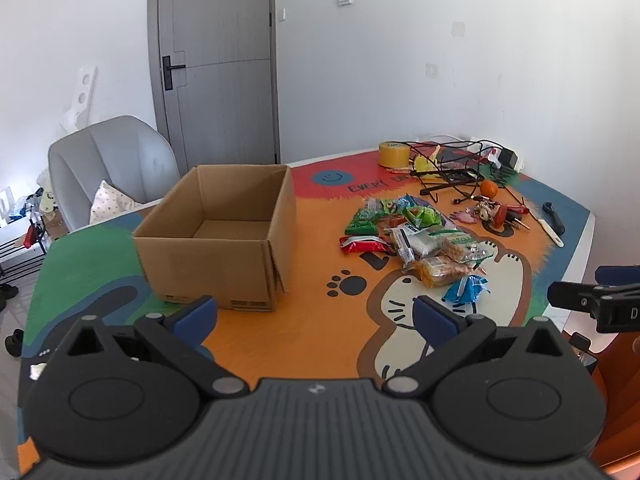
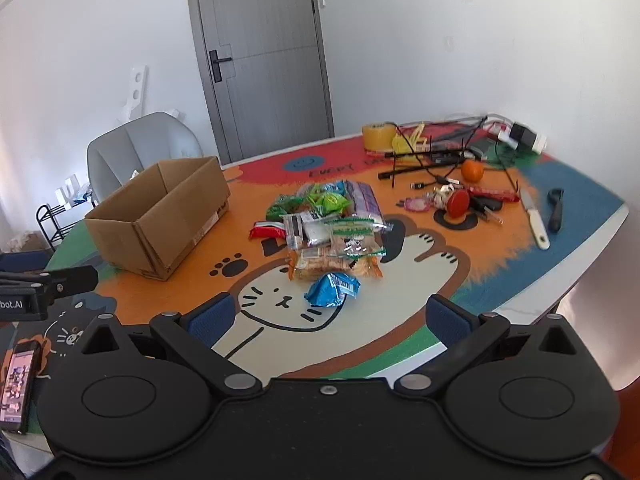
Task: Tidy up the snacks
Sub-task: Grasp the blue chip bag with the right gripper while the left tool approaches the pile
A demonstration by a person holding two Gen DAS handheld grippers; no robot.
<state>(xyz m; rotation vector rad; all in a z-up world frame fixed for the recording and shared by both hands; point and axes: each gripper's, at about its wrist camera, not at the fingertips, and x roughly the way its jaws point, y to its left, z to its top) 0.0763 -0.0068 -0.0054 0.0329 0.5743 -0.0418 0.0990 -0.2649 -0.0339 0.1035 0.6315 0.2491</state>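
A pile of snack packets (image 1: 416, 236) (image 2: 328, 224) lies in the middle of the colourful cartoon table (image 1: 320, 332) (image 2: 400, 308). Its nearest piece is a blue packet (image 1: 466, 289) (image 2: 333, 289). An open cardboard box (image 1: 218, 236) (image 2: 160, 216) stands empty to the left of the pile. My left gripper (image 1: 314, 314) hovers open over the table's near side, between the box and the pile. My right gripper (image 2: 330, 314) is open too, just short of the blue packet. Neither holds anything.
At the back right lie a yellow tape roll (image 1: 394, 154) (image 2: 378, 136), tangled black cables (image 2: 436, 156), an orange (image 2: 472, 170), a knife (image 2: 534, 218) and small trinkets. A phone (image 2: 16, 386) rests at the near left. A grey chair (image 1: 112, 160) stands behind the box.
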